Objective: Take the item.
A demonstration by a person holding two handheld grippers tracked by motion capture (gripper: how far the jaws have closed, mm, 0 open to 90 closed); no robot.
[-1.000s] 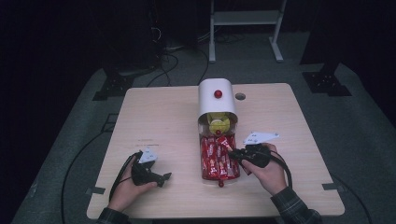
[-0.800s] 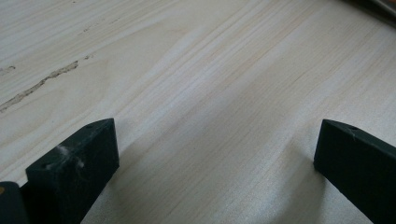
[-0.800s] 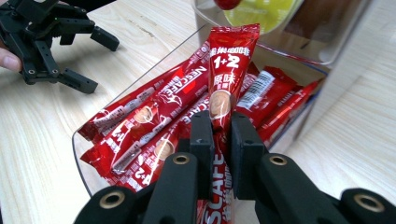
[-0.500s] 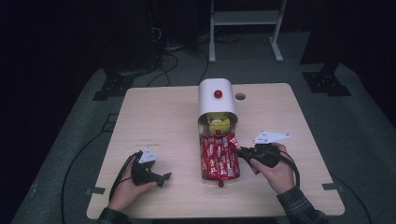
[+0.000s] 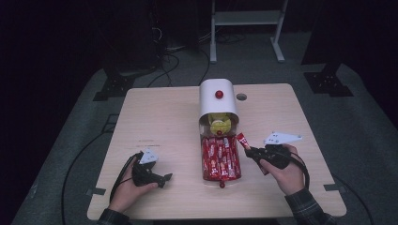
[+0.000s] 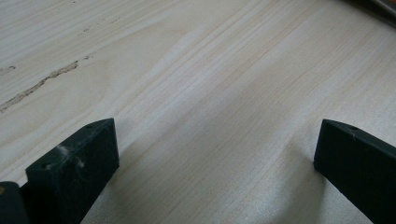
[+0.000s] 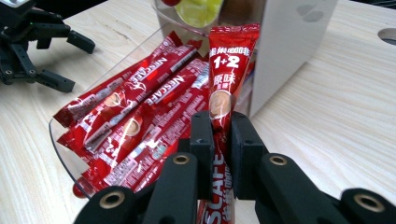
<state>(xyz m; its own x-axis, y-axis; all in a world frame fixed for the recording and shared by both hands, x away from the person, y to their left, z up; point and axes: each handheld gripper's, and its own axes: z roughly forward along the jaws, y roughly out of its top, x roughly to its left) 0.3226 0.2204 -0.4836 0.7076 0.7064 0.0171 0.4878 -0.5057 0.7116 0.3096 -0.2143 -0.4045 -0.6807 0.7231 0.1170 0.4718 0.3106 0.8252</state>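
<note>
Dark floor and trailing cables surround a pale wooden desk (image 5: 159,122) seen from above. Near the middle of the desk, towards its far edge, stands a white rounded dispenser box with a red knob (image 5: 218,98). Its clear plastic drawer (image 5: 220,161) is pulled out towards the near edge and lies open, packed with red instant-coffee stick sachets (image 5: 217,158) laid side by side lengthwise, so that any one can be lifted from the top. Something yellow (image 5: 219,125) sits in the mouth of the box, too blurred to name.

A person's right hand holds the right tongs (image 5: 247,149) just to the right of the drawer, above the desk. They are pressed together on one red coffee sachet (image 7: 227,79), pinching it below its middle, so its printed upper end stands free and upright in front of the box. That grip looks firm enough to carry the thin packet without bending it. Judging from this, one sachet is out of the drawer and ready to be set down elsewhere.

Left tongs (image 5: 164,178) rest low near the front left corner, well apart from the drawer. Their two black pads (image 6: 79,158) are spread wide over bare wood with nothing between them, seemingly parked out of the way.
</note>
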